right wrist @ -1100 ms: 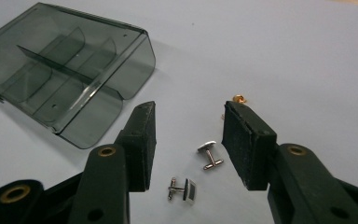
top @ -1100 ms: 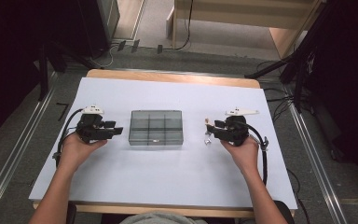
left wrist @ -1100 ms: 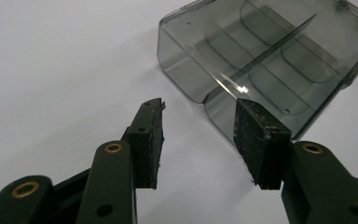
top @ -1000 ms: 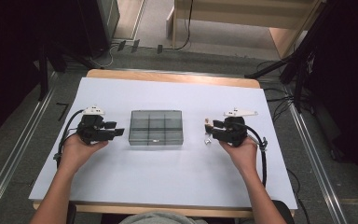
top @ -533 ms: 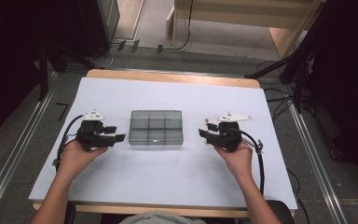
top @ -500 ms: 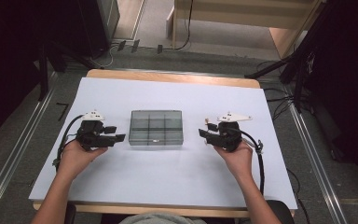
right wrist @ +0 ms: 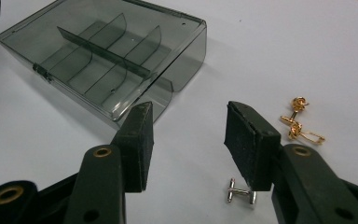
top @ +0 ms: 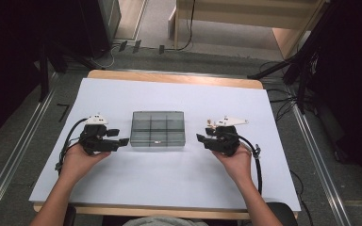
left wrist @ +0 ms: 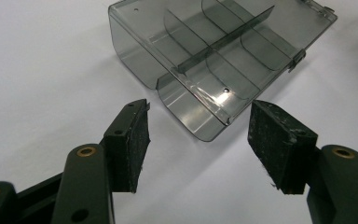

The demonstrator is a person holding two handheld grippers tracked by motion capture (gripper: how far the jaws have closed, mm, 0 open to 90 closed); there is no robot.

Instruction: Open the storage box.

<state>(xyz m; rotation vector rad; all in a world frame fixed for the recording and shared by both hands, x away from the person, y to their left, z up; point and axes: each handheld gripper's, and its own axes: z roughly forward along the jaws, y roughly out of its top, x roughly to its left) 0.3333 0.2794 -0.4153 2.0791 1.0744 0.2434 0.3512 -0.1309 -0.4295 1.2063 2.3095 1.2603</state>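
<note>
Two grippers flank the smoky compartment box [top: 157,129]. Left gripper [left wrist: 200,140], jaws just opened and empty, faces its near corner, closest. Right gripper [right wrist: 186,140], jaws apart, hovers above a silver cufflink [right wrist: 241,192]; gold cufflinks [right wrist: 300,121] lie beyond, box farther left.

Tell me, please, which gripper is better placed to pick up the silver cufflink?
Probably the right gripper: the silver cufflink lies on the white sheet just by its open jaws. The left gripper, jaws just opened and empty, sits across the closed smoky compartment box.
</note>
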